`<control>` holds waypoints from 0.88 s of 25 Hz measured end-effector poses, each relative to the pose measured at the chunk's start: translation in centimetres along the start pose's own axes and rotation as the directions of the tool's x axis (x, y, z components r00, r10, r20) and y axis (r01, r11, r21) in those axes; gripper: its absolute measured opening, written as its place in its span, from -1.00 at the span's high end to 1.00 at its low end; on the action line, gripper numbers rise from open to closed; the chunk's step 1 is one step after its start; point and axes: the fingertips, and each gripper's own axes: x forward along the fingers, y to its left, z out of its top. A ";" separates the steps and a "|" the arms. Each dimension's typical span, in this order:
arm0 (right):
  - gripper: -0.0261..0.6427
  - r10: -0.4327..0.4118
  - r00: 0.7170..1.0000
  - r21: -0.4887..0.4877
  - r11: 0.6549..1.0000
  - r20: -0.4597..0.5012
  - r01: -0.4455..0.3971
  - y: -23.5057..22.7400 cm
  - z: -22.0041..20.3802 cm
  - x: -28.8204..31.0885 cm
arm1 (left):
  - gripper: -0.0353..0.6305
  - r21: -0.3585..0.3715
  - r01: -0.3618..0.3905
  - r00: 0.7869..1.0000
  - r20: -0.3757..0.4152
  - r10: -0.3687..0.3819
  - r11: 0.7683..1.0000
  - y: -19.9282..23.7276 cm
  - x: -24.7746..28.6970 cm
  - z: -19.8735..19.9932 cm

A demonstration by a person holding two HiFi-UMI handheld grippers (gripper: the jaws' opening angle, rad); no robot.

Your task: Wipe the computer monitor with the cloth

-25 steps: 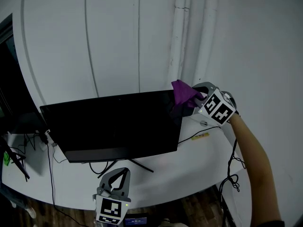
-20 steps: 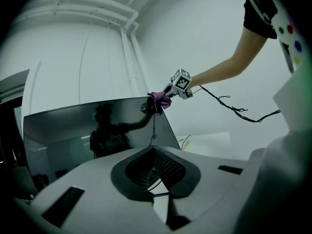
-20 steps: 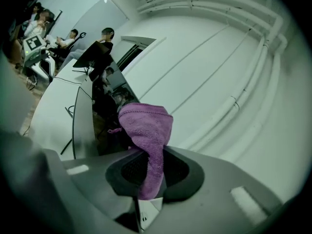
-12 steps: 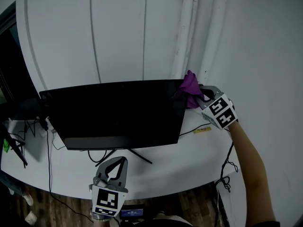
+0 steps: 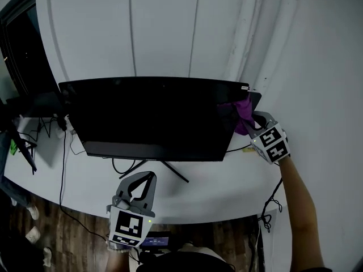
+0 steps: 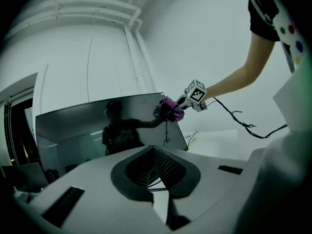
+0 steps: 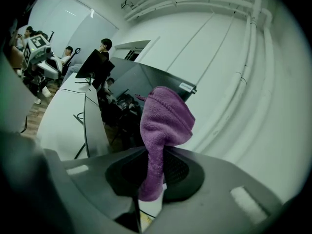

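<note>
First, note the right tongs (image 7: 151, 191) clamped on the purple cloth (image 7: 163, 126): lower end pinched between the jaws, bunched bulk standing out ahead of them. Locate the cloth directly in front of the right tongs, against the upper right corner of the computer monitor (image 5: 153, 118), touching the dark screen. Next, check the left tongs (image 6: 158, 201): jaws together, nothing between them, held low at the near edge of the white table (image 5: 227, 186), well apart from the cloth. Find the monitor upright on its stand beyond the left tongs.
</note>
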 end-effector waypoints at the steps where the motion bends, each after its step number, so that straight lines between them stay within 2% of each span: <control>1: 0.72 0.006 1.000 0.006 1.000 -0.005 -0.006 0.5 -0.5 0.1 | 0.88 0.000 -0.003 1.000 -0.006 0.003 1.000 0.0 -0.1 -0.2; 12: 0.72 0.058 0.998 0.125 0.991 -0.040 -0.052 5.5 -5.8 1.5 | 0.88 -0.031 -0.064 0.997 -0.048 0.062 0.997 0.8 -1.7 -2.3; 22: 0.72 0.113 0.989 0.242 0.966 -0.100 -0.086 9.9 -11.0 2.8 | 0.88 -0.047 -0.114 0.991 -0.075 0.111 0.992 1.1 -2.9 -3.2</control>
